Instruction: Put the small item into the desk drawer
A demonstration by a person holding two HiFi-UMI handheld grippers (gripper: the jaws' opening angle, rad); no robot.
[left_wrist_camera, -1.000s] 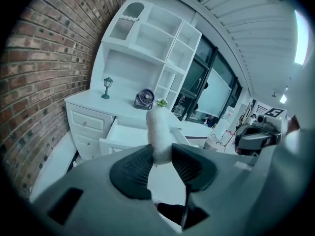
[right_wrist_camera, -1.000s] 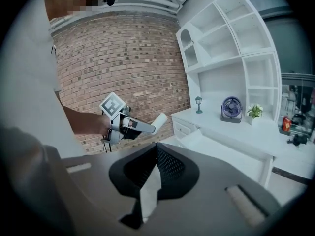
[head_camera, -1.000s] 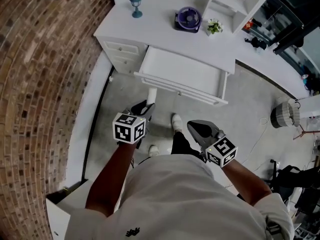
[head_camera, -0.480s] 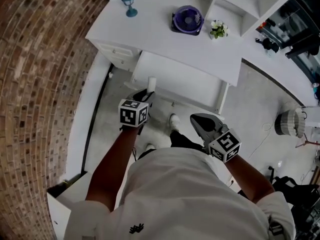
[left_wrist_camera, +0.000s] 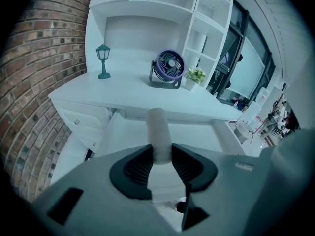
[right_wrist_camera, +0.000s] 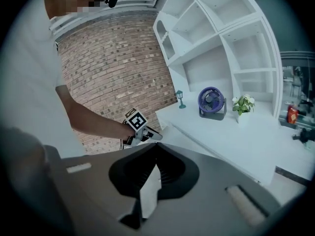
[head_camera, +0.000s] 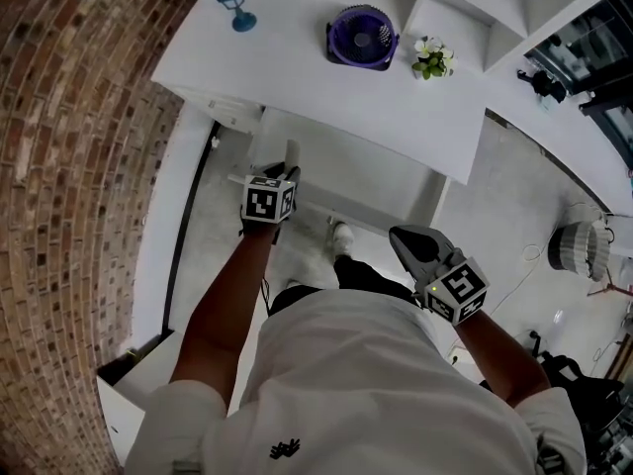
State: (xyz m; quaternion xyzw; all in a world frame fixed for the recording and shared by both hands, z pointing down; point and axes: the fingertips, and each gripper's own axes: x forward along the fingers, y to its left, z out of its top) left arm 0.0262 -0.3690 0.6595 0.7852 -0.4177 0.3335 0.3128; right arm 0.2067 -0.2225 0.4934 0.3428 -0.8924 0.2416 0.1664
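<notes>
A small white cylinder (left_wrist_camera: 158, 132) stands between the pads of my left gripper (left_wrist_camera: 161, 156), which is shut on it. In the head view that gripper (head_camera: 284, 178) holds the cylinder (head_camera: 293, 155) over the front left part of the open white desk drawer (head_camera: 368, 182). The drawer's pale inside (left_wrist_camera: 202, 137) shows just beyond the cylinder in the left gripper view. My right gripper (head_camera: 405, 242) hangs lower right, near the person's body, its jaws together with nothing in them (right_wrist_camera: 154, 147). From the right gripper view the left gripper (right_wrist_camera: 147, 134) is seen by the drawer.
On the white desk top (head_camera: 297, 52) stand a teal lamp figurine (head_camera: 234, 4), a purple fan (head_camera: 360, 37) and a small potted plant (head_camera: 432, 59). White shelves (head_camera: 495, 3) rise at the back right. A brick wall (head_camera: 69, 196) runs along the left. A small drawer unit (left_wrist_camera: 81, 124) sits under the desk's left end.
My left gripper has carried the cylinder forward from in front of the drawer to over its front edge. The right gripper has stayed near the body.
</notes>
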